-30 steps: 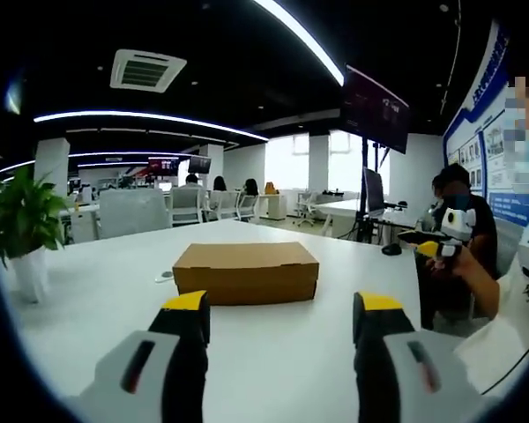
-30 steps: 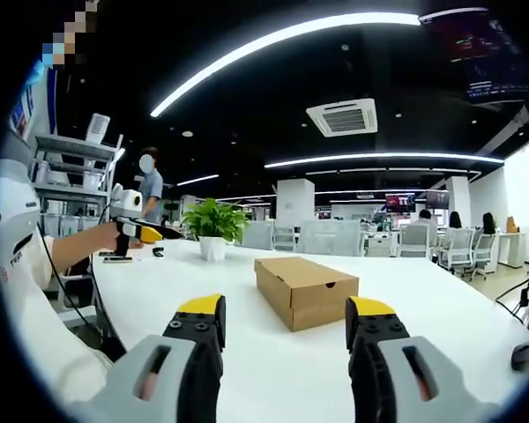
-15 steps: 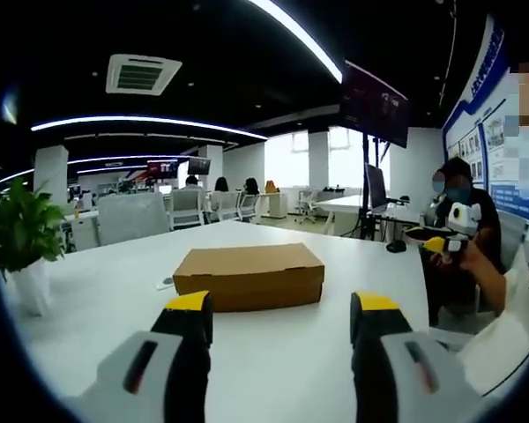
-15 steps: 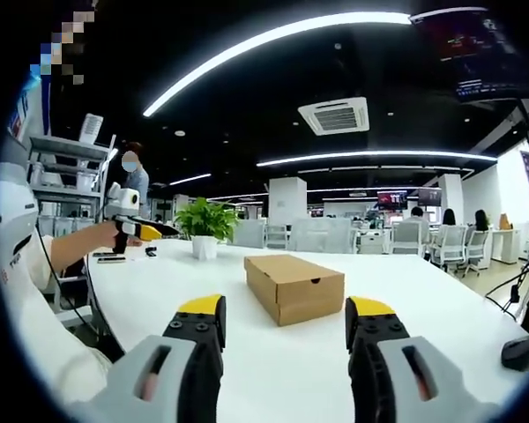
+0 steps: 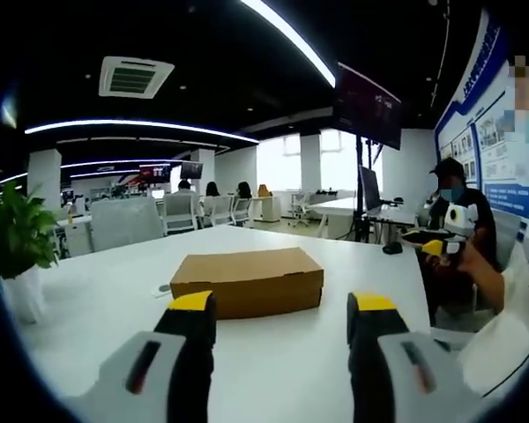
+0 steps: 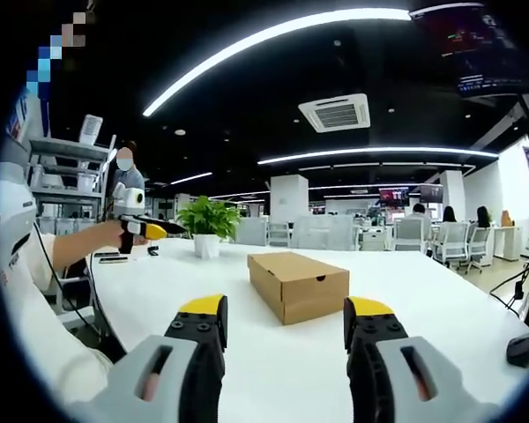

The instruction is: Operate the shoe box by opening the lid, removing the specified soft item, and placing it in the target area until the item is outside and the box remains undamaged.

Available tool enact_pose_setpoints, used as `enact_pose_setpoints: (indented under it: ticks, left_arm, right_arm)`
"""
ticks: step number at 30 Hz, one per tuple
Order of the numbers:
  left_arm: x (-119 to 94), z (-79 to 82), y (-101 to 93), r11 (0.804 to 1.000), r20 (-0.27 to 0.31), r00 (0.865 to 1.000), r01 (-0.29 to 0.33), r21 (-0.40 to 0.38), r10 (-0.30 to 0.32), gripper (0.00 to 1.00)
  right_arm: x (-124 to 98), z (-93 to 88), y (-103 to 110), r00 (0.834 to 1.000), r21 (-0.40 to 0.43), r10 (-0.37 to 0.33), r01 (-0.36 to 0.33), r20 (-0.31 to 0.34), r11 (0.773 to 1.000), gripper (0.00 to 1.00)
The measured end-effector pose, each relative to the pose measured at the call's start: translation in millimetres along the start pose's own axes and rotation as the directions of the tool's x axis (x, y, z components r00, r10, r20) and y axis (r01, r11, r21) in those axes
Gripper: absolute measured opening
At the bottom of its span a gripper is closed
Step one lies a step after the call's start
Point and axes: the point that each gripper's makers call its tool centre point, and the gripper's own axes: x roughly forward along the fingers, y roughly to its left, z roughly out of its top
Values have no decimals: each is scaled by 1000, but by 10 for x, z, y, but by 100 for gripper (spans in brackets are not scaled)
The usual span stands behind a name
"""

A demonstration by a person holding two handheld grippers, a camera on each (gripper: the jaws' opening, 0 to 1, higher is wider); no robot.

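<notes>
Standing well apart, the yellow-tipped jaws of the left gripper (image 5: 282,304) grasp nothing, and the right gripper (image 6: 286,310) is spread the same way with nothing between its jaws. Both are held above a white table (image 5: 97,291), short of the brown cardboard shoe box (image 5: 247,280), which sits flat near the table's middle with its lid down. A potted plant (image 6: 208,226) stands farther along the table. Office chairs (image 6: 406,236) line the room behind.
</notes>
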Motion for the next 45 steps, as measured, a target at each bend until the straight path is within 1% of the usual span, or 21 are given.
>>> enact_pose_setpoints:
  ticks: [1, 3, 7, 10, 12, 18, 23, 24, 27, 33, 37, 39, 41, 44, 45]
  left_arm:
    - [1, 17, 19, 1000, 1, 1000, 0, -16, 0, 64]
    - [4, 50, 41, 1000, 4, 1000, 1, -23, -1, 65]
    - [11, 81, 80, 1000, 1, 1000, -11, -8, 11, 65]
    - [31, 85, 150, 999, 0, 1000, -28, -30, 28, 64]
    - [39, 80, 161, 999, -4, 1000, -29, -25, 29, 64]
    - [75, 98, 202, 999, 4, 1000, -27, -46, 27, 66]
    - [91, 68, 208, 999, -1, 1000, -18, -50, 18, 69]
    - [93, 62, 199, 999, -2, 1000, -11, -45, 11, 69]
    - [133, 35, 250, 999, -10, 1000, -19, -38, 18, 69]
    - [223, -7, 331, 997, -9, 1000, -20, -74, 20, 72]
    - [294, -31, 325, 997, -11, 1000, -11, -82, 11, 70]
    - [338, -33, 310, 997, -9, 1000, -5, -77, 4, 71]
    - [380, -57, 325, 998, -19, 1000, -8, -64, 7, 71]
    - [423, -79, 326, 999, -31, 1000, 1, -53, -2, 72]
    - [436, -96, 316, 999, -44, 999, 8, -49, -10, 73]
  right_arm:
    - [2, 6, 18, 1000, -1, 3, -3, 1, 1000, 54]
    - [9, 0, 43, 1000, -8, 8, -8, 0, 1000, 54]
    - [17, -29, 49, 1000, -8, 10, -10, -11, 1000, 54]
    - [15, -40, 41, 1000, -5, 8, -9, -18, 1000, 53]
    - [9, -24, 22, 1000, 4, 4, -4, -13, 1000, 52]
    - [-5, 7, -14, 1000, 12, -15, 15, 1, 1000, 53]
    - [-9, -28, -9, 1000, 7, -16, 16, -9, 1000, 54]
    - [-12, -27, -7, 1000, 2, -16, 16, -1, 1000, 54]
    - [26, -81, -35, 1000, 23, -20, 20, -11, 1000, 54]
    - [0, -23, -22, 1000, 7, -21, 21, 0, 1000, 54]
    - [-19, -7, -76, 1000, 9, -31, 31, -1, 999, 54]
    - [-28, 15, -90, 999, 7, -37, 36, 3, 999, 54]
    - [-35, 32, -93, 999, 2, -39, 39, 9, 999, 54]
    - [-46, 3, -81, 999, 3, -36, 36, -1, 999, 54]
    - [-48, -15, -80, 999, 2, -35, 35, -8, 999, 54]
